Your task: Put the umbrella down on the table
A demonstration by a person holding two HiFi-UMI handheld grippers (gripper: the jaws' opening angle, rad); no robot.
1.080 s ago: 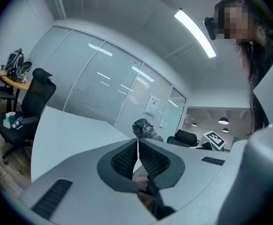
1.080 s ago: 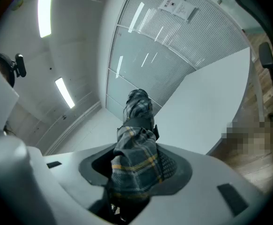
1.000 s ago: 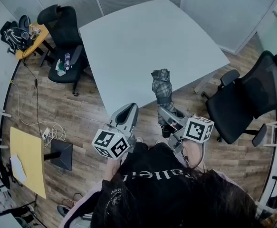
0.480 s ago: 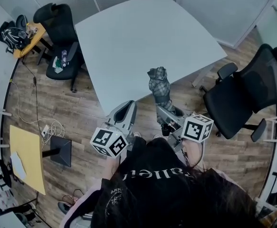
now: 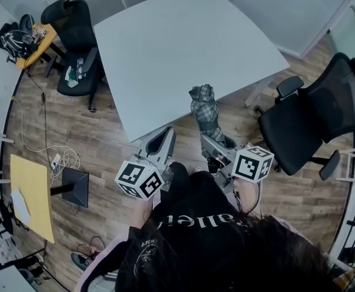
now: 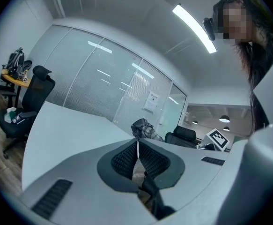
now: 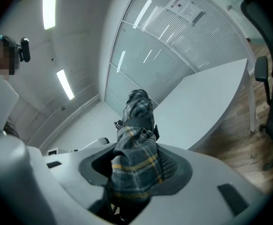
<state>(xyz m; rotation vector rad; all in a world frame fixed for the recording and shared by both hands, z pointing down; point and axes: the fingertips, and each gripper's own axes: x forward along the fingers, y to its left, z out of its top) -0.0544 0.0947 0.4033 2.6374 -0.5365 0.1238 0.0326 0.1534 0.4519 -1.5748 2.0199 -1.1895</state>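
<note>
Tabletop (image 5: 183, 47) takes up most of the head view, pale grey and wide, its near edge running just ahead of both grippers. One black office chair (image 5: 314, 126) stands off the right corner and another (image 5: 77, 38) off the far left corner.

The umbrella (image 5: 206, 111), folded in dark plaid fabric, is not down yet. It is held in the air, rising out of the right gripper (image 5: 216, 146) and leaning away from the person, so that its top end shows over the near edge while its lower end hangs short of that edge. In the right gripper view the jaws pinch the bunched plaid cloth (image 7: 136, 165) between their pads. The left gripper (image 5: 163, 140) is just beside it, with its pads pressed together on nothing – the tips meet (image 6: 137, 146).

To do this step well, the umbrella probably wants carrying on past the near edge, then tilting until its whole length lies along the surface, well in from the edge so it cannot roll off. Only once it rests there should the right jaws let go, with the left gripper kept aside.
</note>
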